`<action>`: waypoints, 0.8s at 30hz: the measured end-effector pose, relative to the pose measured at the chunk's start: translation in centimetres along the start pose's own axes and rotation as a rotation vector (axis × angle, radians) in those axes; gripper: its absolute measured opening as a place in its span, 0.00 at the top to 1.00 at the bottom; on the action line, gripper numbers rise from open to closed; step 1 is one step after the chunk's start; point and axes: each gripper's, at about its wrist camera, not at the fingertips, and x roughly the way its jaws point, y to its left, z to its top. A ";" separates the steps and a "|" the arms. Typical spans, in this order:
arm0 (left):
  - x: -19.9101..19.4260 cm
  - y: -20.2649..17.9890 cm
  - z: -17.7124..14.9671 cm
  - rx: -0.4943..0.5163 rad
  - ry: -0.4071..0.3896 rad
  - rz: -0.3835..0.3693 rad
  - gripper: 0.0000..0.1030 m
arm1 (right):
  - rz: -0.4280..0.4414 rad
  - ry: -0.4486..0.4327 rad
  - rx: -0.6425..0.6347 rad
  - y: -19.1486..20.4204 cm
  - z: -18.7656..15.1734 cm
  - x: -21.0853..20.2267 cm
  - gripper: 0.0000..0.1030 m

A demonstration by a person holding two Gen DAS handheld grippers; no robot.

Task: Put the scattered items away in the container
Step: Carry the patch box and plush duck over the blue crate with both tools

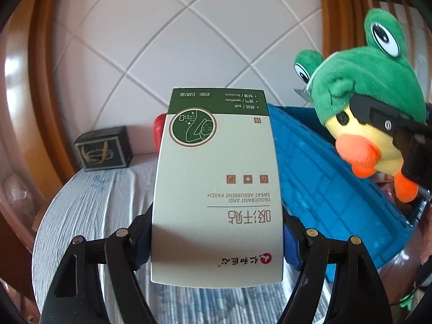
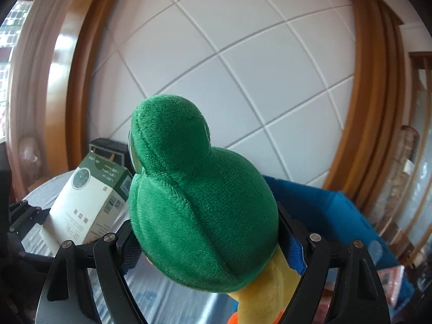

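Note:
My left gripper (image 1: 217, 243) is shut on a white and green sweat-patch box (image 1: 216, 189) and holds it upright above the table. The box also shows at the left of the right wrist view (image 2: 89, 205). My right gripper (image 2: 213, 245) is shut on a plush duck in a green frog hood (image 2: 199, 210), held in the air. In the left wrist view the plush duck (image 1: 361, 108) hangs at the upper right, above the blue container (image 1: 324, 178), with the right gripper (image 1: 388, 129) clamped on it.
A round table with a striped grey-blue cloth (image 1: 89, 210) lies below. A small dark gift box (image 1: 104, 148) stands at its far left edge. A red object (image 1: 158, 127) peeks out behind the patch box. A tiled wall and wooden frames stand behind.

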 end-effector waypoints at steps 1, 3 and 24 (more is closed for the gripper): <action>-0.3 -1.4 0.3 0.012 -0.009 -0.009 0.26 | -0.012 -0.009 0.013 -1.1 -0.1 -0.5 0.18; -0.6 -4.1 1.2 0.028 -0.031 -0.029 0.26 | -0.033 -0.026 0.035 -3.4 -0.2 -1.5 0.18; 8.7 -35.5 2.5 0.141 0.312 -0.103 0.26 | -0.012 0.306 0.109 -30.2 -13.2 2.4 0.16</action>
